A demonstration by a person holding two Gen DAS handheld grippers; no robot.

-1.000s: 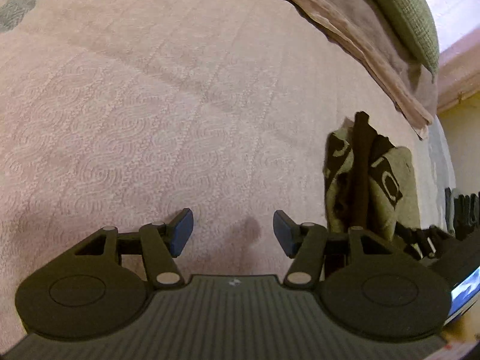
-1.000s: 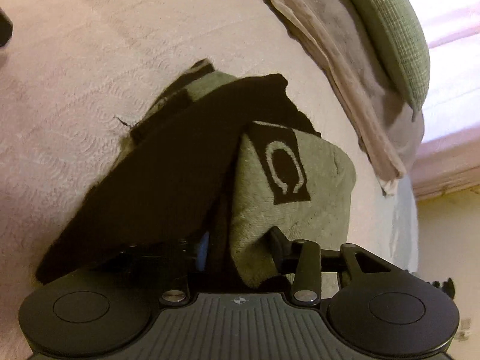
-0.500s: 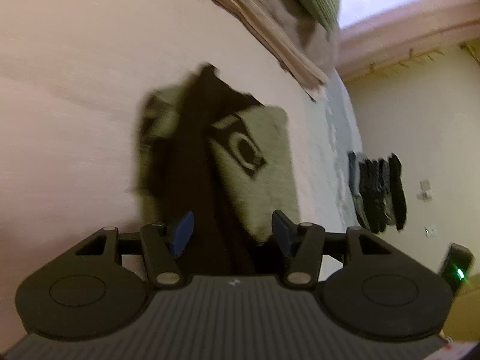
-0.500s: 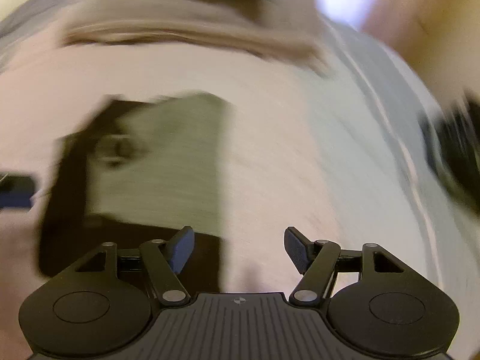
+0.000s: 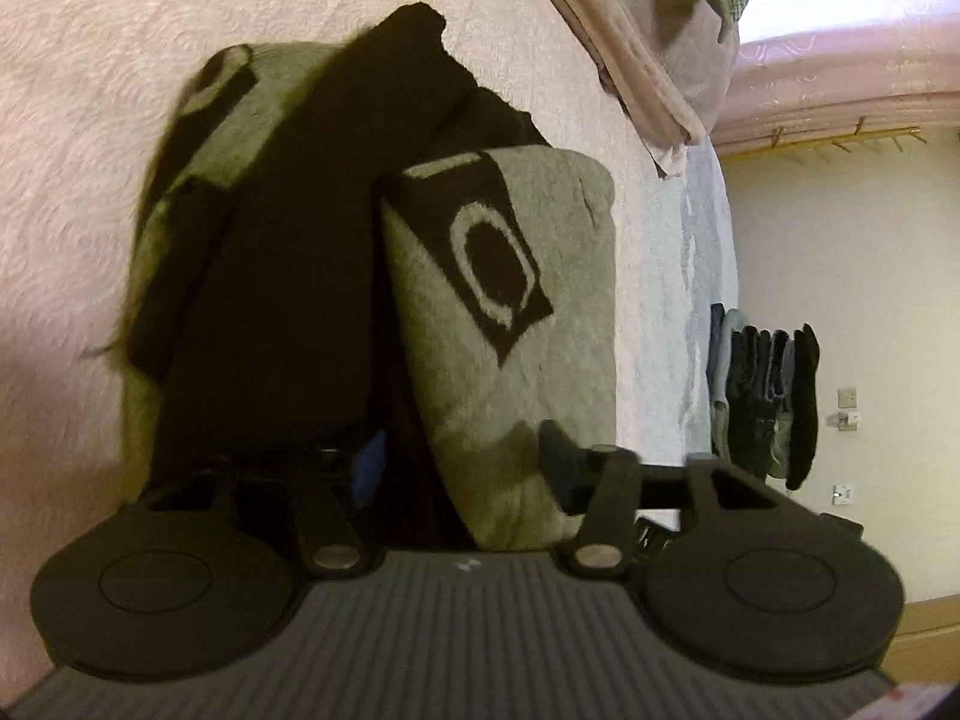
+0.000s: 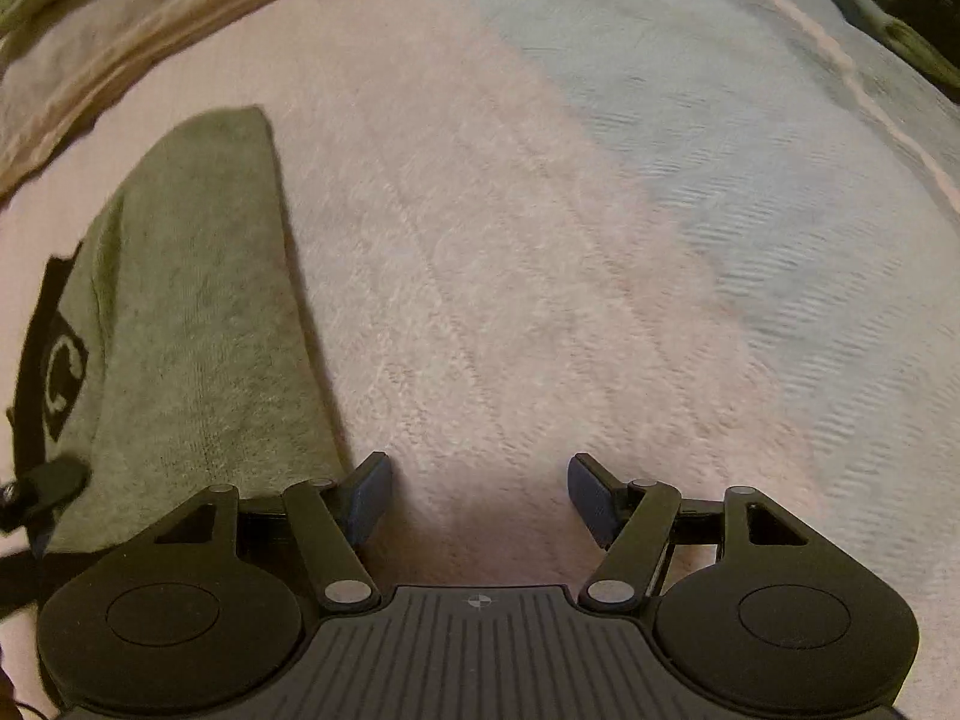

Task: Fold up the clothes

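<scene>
Green-and-black garment lies lengthwise away from left gripper, jaws closing around it; right gripper released.

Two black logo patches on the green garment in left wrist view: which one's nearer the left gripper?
The right-hand logo patch, on the folded green panel between the closing left gripper jaws. The other patch sits at the garment's far upper-left corner.
</scene>
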